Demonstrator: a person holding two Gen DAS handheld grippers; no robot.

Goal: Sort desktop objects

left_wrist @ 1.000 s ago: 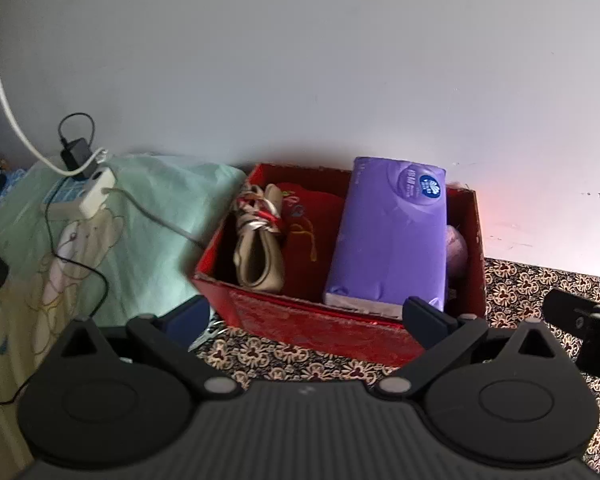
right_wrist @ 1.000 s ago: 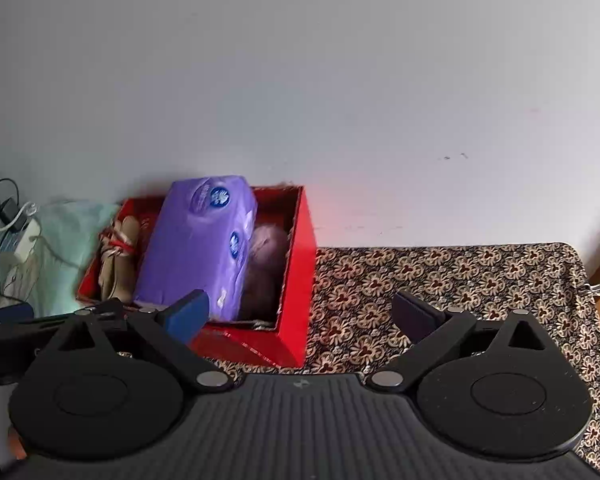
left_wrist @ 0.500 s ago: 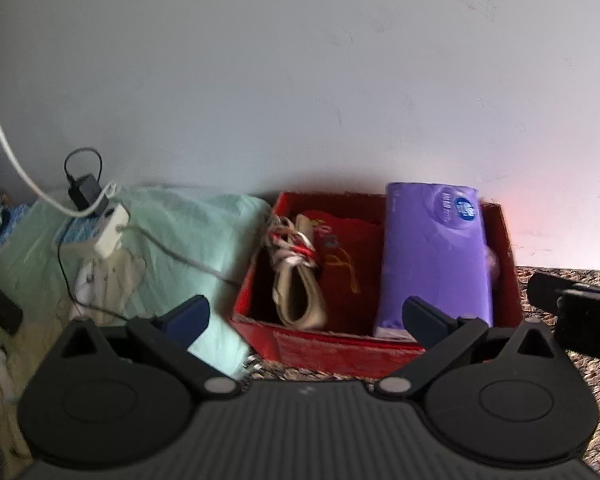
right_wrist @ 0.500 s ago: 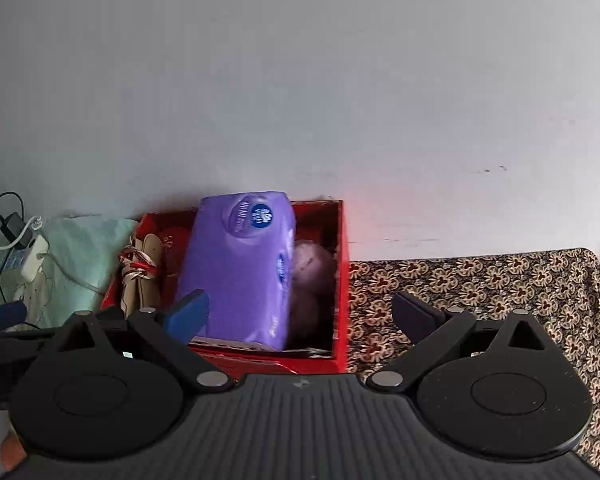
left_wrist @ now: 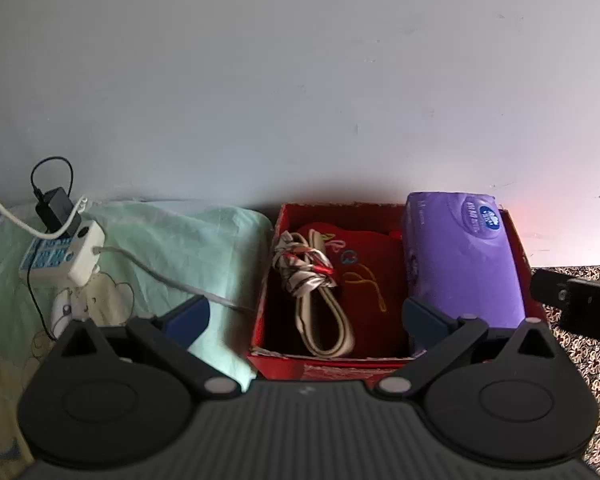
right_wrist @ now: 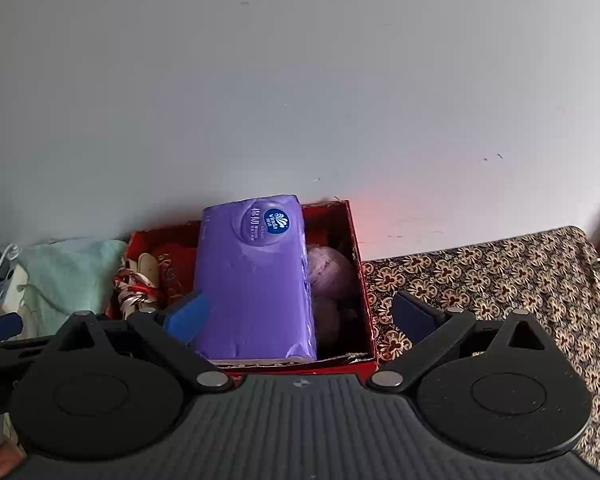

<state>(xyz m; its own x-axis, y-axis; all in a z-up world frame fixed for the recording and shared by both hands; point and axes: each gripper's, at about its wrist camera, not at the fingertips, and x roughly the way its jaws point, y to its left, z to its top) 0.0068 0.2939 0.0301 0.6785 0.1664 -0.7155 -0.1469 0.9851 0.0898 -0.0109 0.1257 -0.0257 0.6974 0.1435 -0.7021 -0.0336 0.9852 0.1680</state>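
- Clearly, the purple tissue pack [right_wrist: 256, 280] carries a round blue "Vinda" logo and lies in the red box [right_wrist: 364, 280] against the wall.
- Only the right wrist view shows a greyish-purple lump [right_wrist: 330, 272] tucked beside the pack.
- Only the left wrist view shows the power strip [left_wrist: 60, 256] on green cloth [left_wrist: 188, 240].
- Both the left gripper [left_wrist: 306, 316] and the right gripper [right_wrist: 300, 314] are spread wide, holding nothing.

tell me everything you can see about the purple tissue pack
The purple tissue pack is a soft, glossy plastic-wrapped block with a round dark-blue logo near its far end. It lies lengthwise in the red box, far end raised above the rim by the wall. A greyish rounded bundle sits against its right side; red fabric lies to its left. Neither gripper touches it.
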